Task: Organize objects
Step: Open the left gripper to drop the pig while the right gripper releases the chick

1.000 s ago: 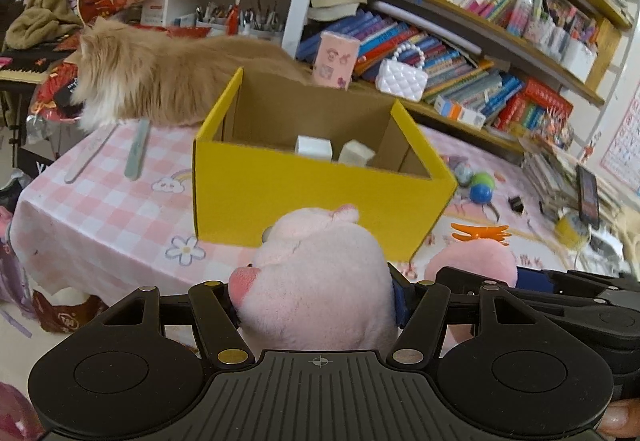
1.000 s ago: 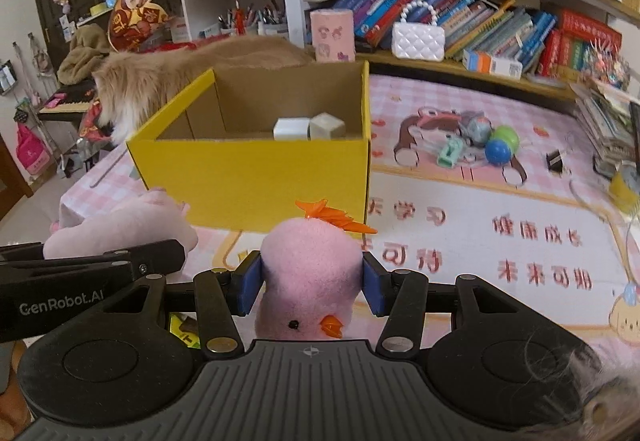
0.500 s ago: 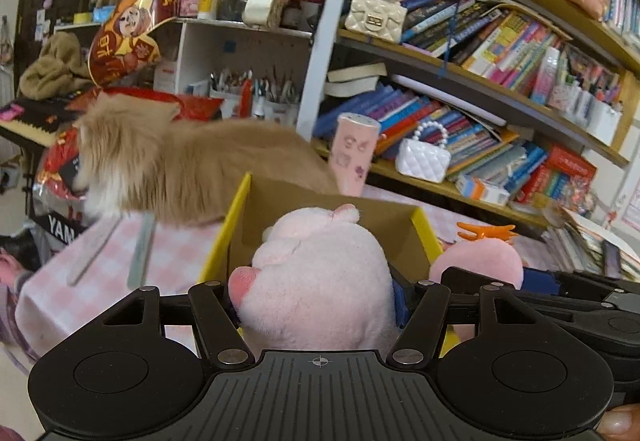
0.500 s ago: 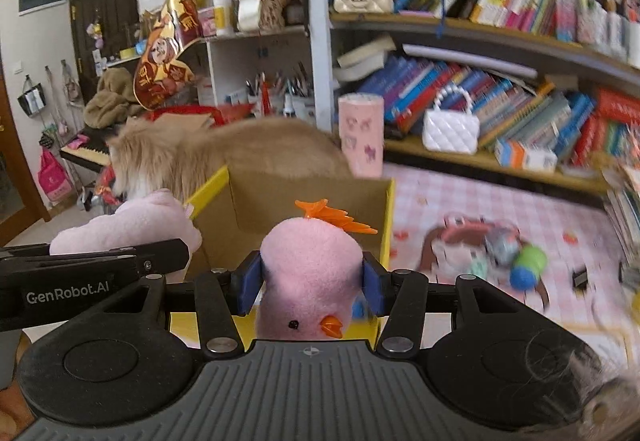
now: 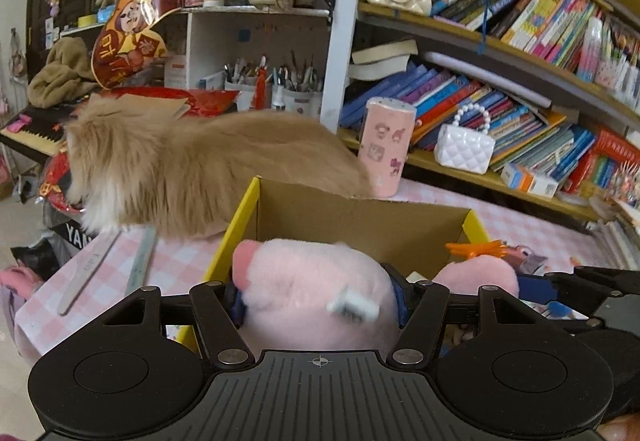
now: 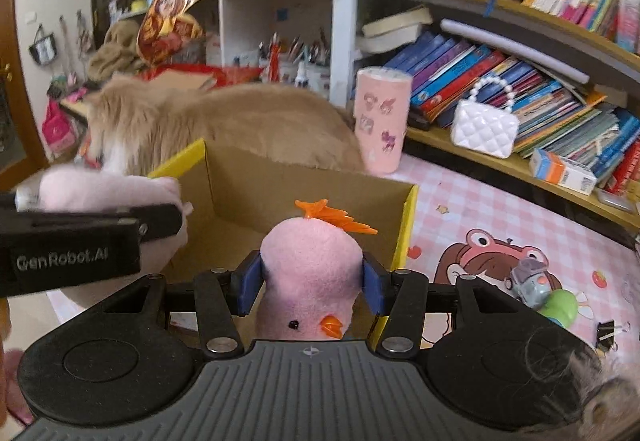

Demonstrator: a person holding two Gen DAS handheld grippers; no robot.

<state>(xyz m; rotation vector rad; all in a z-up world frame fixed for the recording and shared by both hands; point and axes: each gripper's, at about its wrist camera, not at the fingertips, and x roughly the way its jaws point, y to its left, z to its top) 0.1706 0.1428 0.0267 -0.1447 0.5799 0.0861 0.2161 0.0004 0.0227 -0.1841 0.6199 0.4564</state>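
**Plush toys held at the yellow box**

Plush pig point(image 5: 312, 305), pink, is clamped between the fingers of the left gripper point(image 5: 318, 305) at the near-left corner of the yellow box point(image 5: 360, 225). Plush chick point(image 6: 310, 265), pink with an orange crest, is clamped in the right gripper point(image 6: 310, 281) at the box's near edge. A long-haired cat point(image 5: 192, 169) lies on the checked tablecloth point(image 6: 480, 201) just behind the box, beside a pink tumbler point(image 6: 382, 121).
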